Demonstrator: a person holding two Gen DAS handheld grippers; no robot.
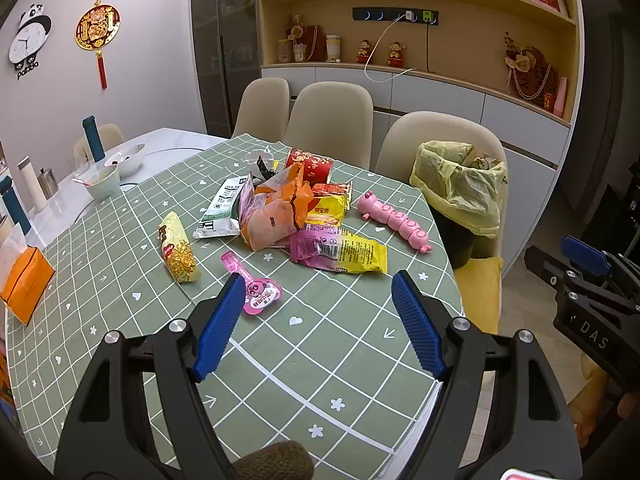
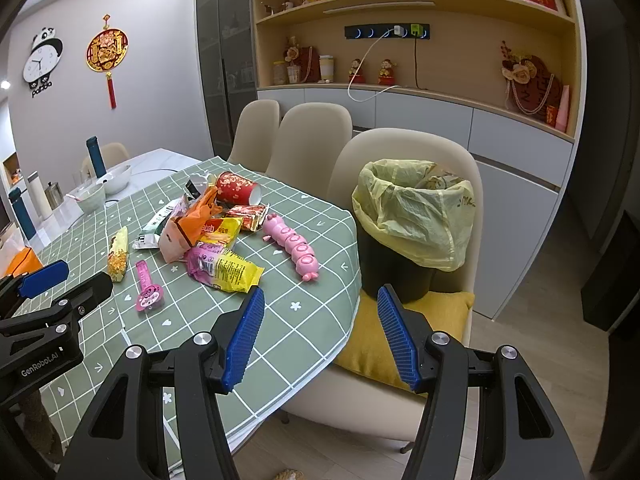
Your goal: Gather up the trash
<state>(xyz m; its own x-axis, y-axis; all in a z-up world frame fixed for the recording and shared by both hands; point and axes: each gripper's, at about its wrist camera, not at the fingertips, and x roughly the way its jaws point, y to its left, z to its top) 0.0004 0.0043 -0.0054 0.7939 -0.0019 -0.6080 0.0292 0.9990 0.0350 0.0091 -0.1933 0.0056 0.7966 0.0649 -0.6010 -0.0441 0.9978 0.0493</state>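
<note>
A heap of snack wrappers (image 1: 280,208) (image 2: 200,228) lies mid-table on the green checked cloth (image 1: 304,344): a pink-and-yellow packet (image 1: 340,250) (image 2: 224,266), a yellow noodle packet (image 1: 178,248) (image 2: 118,254), a pink jelly pouch (image 1: 258,290) (image 2: 148,292) and a red paper cup (image 1: 310,166) (image 2: 236,192). A black bin with a yellow bag (image 1: 460,196) (image 2: 408,220) stands on a chair at the right. My left gripper (image 1: 318,288) hangs open above the near table, just short of the jelly pouch. My right gripper (image 2: 320,300) is open at the table's right edge, empty.
A pink caterpillar toy (image 1: 394,220) (image 2: 294,246) lies beside the heap. Bowls (image 1: 104,180), bottles (image 1: 94,138) and an orange tissue box (image 1: 24,284) sit at the left. Beige chairs (image 1: 328,120) line the far side. A yellow cushion (image 2: 404,328) lies under the bin.
</note>
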